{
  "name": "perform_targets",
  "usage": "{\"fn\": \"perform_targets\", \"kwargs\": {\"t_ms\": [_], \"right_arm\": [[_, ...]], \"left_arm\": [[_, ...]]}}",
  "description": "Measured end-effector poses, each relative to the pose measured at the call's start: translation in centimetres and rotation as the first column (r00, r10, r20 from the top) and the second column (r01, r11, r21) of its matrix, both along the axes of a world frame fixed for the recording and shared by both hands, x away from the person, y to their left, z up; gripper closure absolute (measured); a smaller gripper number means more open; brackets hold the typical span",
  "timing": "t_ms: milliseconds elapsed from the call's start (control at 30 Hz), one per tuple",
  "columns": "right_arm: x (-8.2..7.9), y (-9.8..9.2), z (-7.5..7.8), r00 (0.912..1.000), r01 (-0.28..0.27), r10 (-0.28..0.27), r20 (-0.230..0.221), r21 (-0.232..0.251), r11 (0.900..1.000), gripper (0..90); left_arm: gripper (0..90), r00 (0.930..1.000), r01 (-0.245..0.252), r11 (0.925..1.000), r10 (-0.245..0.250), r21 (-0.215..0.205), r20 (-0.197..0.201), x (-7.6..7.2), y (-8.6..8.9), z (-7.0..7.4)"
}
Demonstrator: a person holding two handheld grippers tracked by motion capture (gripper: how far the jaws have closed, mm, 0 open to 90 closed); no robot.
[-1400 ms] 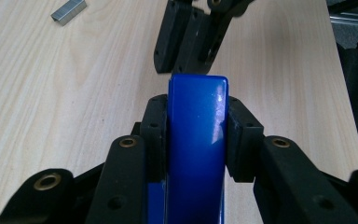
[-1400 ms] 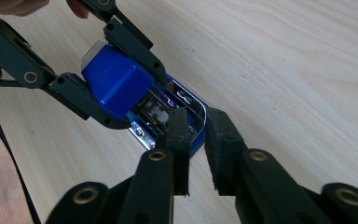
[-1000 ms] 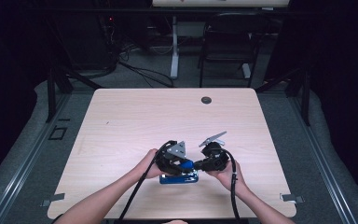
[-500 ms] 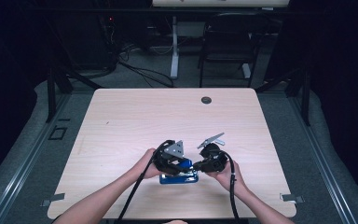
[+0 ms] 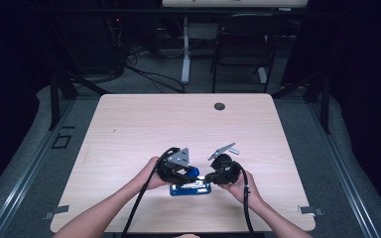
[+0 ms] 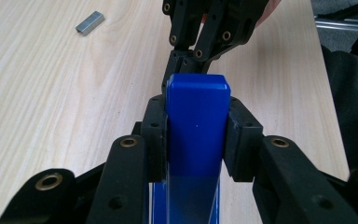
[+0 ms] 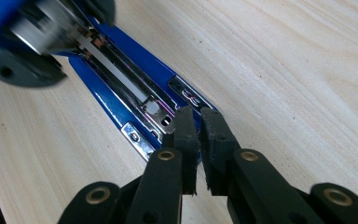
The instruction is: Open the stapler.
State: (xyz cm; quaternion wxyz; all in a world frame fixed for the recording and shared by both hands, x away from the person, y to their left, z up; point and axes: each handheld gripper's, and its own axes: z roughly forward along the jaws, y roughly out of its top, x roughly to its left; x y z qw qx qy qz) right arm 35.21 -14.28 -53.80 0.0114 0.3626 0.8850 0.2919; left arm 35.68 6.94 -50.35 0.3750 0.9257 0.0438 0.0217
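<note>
Stapler (image 5: 190, 188) parts lie low in the middle of the high view, near the table's (image 5: 129, 124) front edge, between my two hands. At the left of it, my left gripper (image 5: 178, 171) clamps the blue top cover (image 6: 196, 126), which stands raised between the pads in the left gripper view; a small metal block (image 6: 89, 22) sits at that view's upper left. Rightward, my right gripper (image 5: 212, 177) has its jaws nearly together, empty, with the tips right at the end of the open staple channel (image 7: 135, 93) on the blue base (image 7: 107, 107).
</note>
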Motion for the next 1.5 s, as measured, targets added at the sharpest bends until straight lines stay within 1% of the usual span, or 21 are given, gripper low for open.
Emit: {"fn": "perform_targets", "kwargs": {"t_ms": [33,100,133,267,500,533,767,1000,1133,1467,1500], "right_arm": [[0.0,-0.1,0.1,1.0000,-0.009,0.009,-0.001,-0.017,1.000,86.2],[0.0,0.0,0.1,1.0000,-0.008,0.008,-0.001,-0.018,1.000,86.3],[0.0,0.1,0.2,0.9998,-0.018,0.018,0.006,-0.037,0.999,86.4],[-0.1,0.1,0.2,0.9999,-0.016,0.016,0.007,-0.037,0.999,86.5],[-0.2,0.2,0.2,0.9998,-0.011,0.012,0.015,-0.032,0.999,86.6],[-0.2,0.2,0.2,0.9998,-0.012,0.012,0.013,-0.031,0.999,86.7],[-0.1,0.2,0.2,0.9998,-0.011,0.012,0.014,-0.031,0.999,86.7],[-0.2,0.2,0.2,0.9998,-0.012,0.012,0.016,-0.034,0.999,86.7],[-0.1,0.3,0.3,0.9998,-0.017,0.018,0.013,-0.048,0.999,86.7],[-0.1,0.4,0.3,0.9997,-0.020,0.020,0.011,-0.047,0.999,86.7],[-0.1,0.4,0.3,0.9997,-0.022,0.022,0.010,-0.050,0.999,86.7]], "left_arm": [[66.1,1.0000,-0.002,1.0000,0.002,-0.005,0.001,0.0,0.3,0.1],[66.2,1.0000,-0.009,0.9999,0.009,-0.011,0.001,-0.1,0.6,0.2],[66.2,1.0000,-0.008,0.9999,0.008,-0.015,0.004,-0.2,1.0,0.3],[66.2,0.9999,-0.015,0.9995,0.016,-0.027,0.007,-0.3,1.5,0.4],[66.3,0.9996,-0.030,0.9986,0.030,-0.044,-0.003,-0.5,3.0,0.7],[66.2,0.9993,-0.037,0.9979,0.037,-0.052,-0.004,-0.5,3.1,0.6],[66.2,0.9988,-0.046,0.9955,0.045,-0.083,-0.018,-0.6,4.5,0.5],[66.2,0.9986,-0.049,0.9949,0.048,-0.088,-0.024,-0.6,5.4,0.5],[66.2,0.9985,-0.051,0.9941,0.049,-0.096,-0.024,-0.7,5.8,0.4],[66.0,0.9972,-0.068,0.9920,0.065,-0.106,-0.036,-0.9,7.3,0.1],[66.0,0.9966,-0.075,0.9912,0.071,-0.109,-0.043,-0.9,7.5,0.0]]}}
